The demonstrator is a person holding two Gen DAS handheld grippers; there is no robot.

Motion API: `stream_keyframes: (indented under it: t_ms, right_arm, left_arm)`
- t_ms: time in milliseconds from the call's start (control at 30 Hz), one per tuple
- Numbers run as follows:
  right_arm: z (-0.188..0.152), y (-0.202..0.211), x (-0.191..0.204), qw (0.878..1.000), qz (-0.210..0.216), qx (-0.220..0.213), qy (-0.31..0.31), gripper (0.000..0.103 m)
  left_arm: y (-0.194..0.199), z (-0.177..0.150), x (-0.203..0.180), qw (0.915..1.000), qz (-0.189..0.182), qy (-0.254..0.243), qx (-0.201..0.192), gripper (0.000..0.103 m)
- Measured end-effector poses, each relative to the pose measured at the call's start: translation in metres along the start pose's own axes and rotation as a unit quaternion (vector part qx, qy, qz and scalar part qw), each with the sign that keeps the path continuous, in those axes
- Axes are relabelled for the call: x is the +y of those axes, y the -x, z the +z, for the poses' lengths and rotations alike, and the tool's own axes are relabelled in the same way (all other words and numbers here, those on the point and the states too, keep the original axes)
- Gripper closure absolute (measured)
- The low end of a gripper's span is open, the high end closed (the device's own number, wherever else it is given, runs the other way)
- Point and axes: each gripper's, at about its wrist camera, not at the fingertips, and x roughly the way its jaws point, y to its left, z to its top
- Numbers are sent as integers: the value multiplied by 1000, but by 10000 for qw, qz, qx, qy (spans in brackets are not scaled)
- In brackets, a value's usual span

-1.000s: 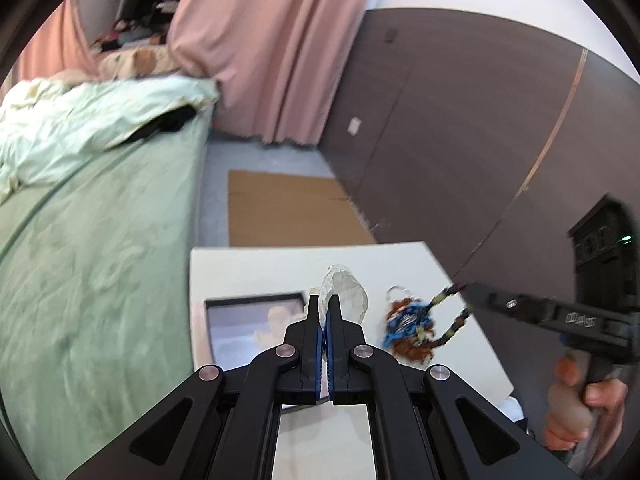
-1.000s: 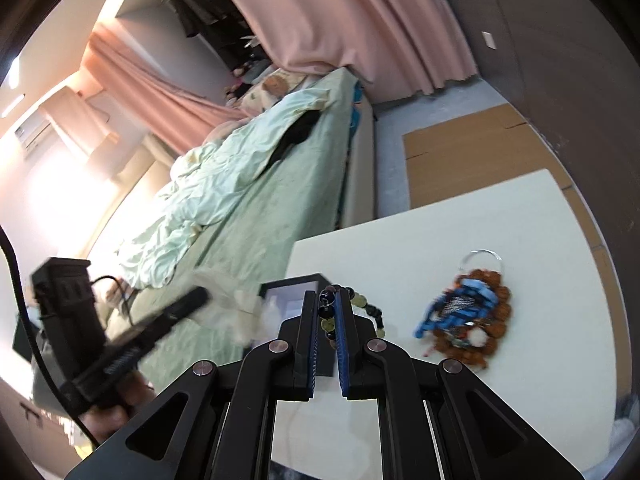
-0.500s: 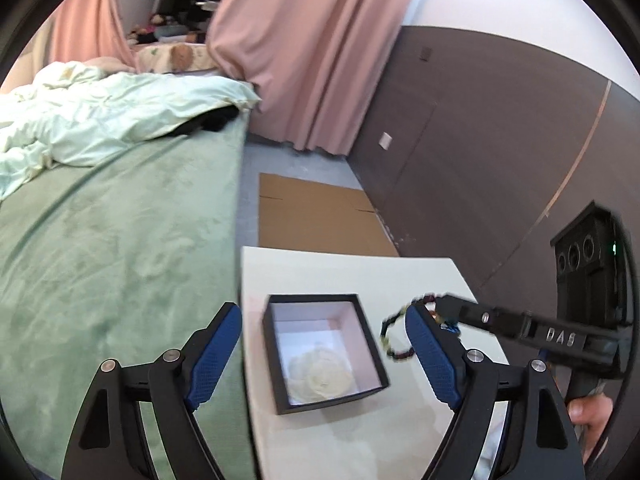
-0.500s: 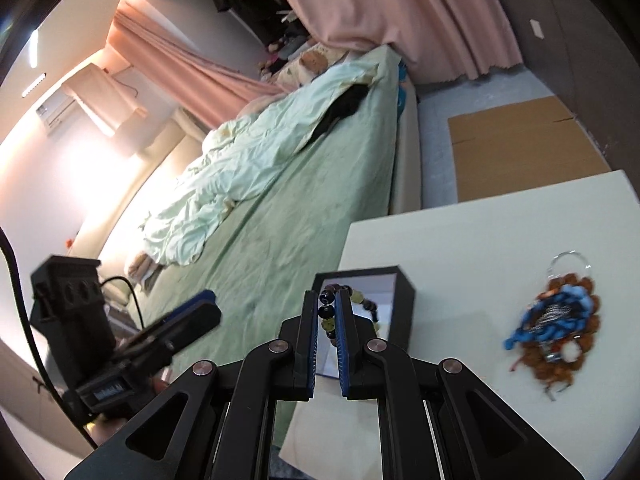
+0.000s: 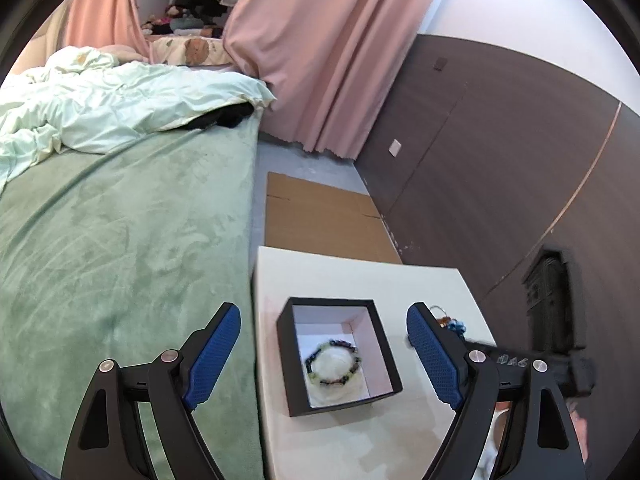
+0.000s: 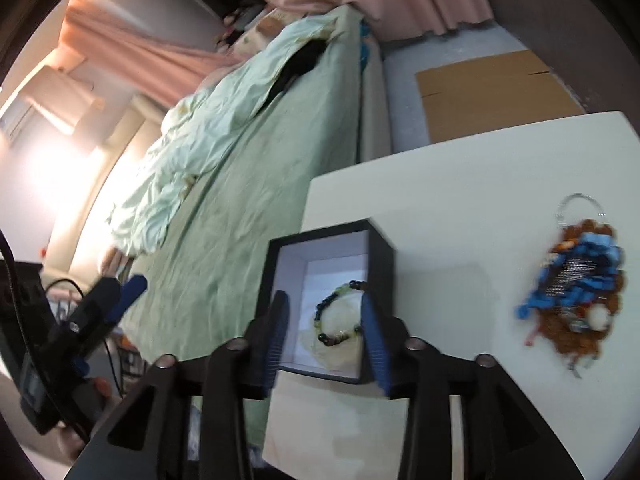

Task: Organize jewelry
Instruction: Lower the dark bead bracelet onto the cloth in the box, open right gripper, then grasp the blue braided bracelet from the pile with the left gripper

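Observation:
A black open box with a white lining stands near the left edge of the white table. A dark and green beaded bracelet lies inside it on a crumpled white wrap; it also shows in the right wrist view. My left gripper is open and empty above the box. My right gripper is open and empty just over the box. A tangled pile of blue and orange-brown jewelry lies on the table to the right.
A green bed with a pale rumpled duvet runs along the table's left edge. Flat cardboard lies on the floor beyond the table. A dark panelled wall and pink curtains stand behind.
My left gripper let go of the white wrap into the box and opened. My right gripper carried the bracelet over the box, opened, and the bracelet now lies inside.

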Motion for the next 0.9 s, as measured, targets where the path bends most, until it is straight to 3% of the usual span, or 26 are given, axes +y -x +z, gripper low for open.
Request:
stream_keyframes:
  t_ms: [100, 200, 333, 667, 767, 900]
  right_arm:
    - [-2, 32, -7, 9996, -30, -280, 15, 42]
    - [-3, 64, -17, 9985, -151, -522, -45, 38]
    - [-3, 101, -34, 9955, -406, -834, -172, 23]
    - [-15, 138, -89, 9872, -949, -936, -870, 21]
    - [-24, 143, -107, 9841, -863, -928, -1241, 21]
    - [-36, 144, -129, 9788, -593, -938, -1723, 22]
  left_arm:
    - [-1, -1, -8, 9998, -164, -67, 21, 6]
    - [-4, -3, -22, 9995, -246, -191, 17, 5]
    - [-10, -8, -44, 9985, -311, -436, 77, 5]
    - [-28, -18, -89, 9955, -513, -783, 136, 5]
    - [-37, -21, -102, 9935, -655, -908, 217, 6]
    - [-52, -25, -120, 9909, -715, -1076, 379, 18]
